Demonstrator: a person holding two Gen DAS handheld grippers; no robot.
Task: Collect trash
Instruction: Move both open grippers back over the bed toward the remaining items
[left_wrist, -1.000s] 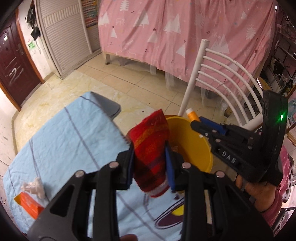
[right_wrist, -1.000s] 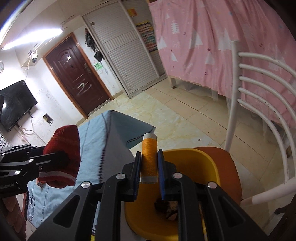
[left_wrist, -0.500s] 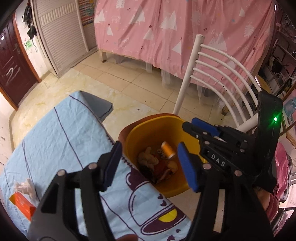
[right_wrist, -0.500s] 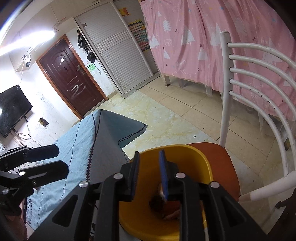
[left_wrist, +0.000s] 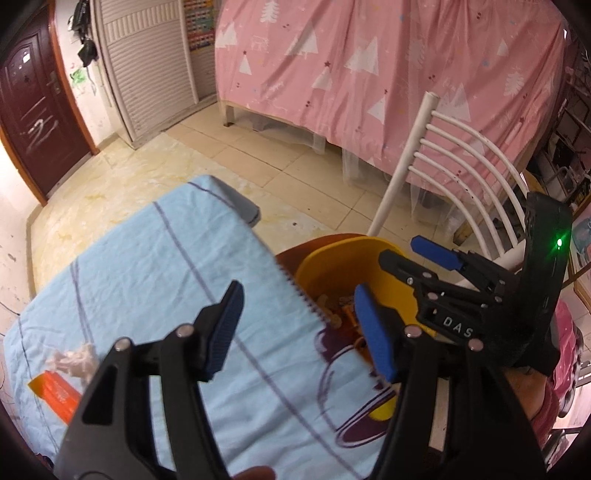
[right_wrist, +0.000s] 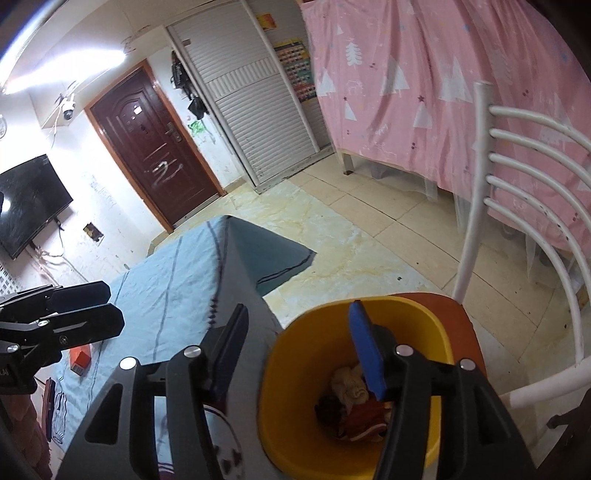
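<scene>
Trash (right_wrist: 356, 406) is lying at the bottom of a yellow bin (right_wrist: 273, 373) standing on the orange seat of a white chair (right_wrist: 476, 206), just beside the bench (left_wrist: 155, 280) edge. In the right wrist view a pale crumpled wad, something dark and a red-striped piece are showing; the rest is hiding behind the claw's blue pad and cannot be told apart. In the left wrist view the bin (left_wrist: 325, 266) is mostly blocked by both claws, only scraps peeking through. More litter is sitting on the blue cloth covering the bench: a white crumpled tissue (left_wrist: 74, 362) and an orange wrapper (left_wrist: 55, 393), its lower end cut off by the left claw's arm.

Left claw (left_wrist: 301, 332) is pointing steeply down over the bench edge, jaws standing apart with nothing between them. Right claw (right_wrist: 295, 350) is hovering over the bin, its jaws opening, nothing between them. A hand (left_wrist: 524, 387) under the right claw is partly showing, dim and blurred.
</scene>
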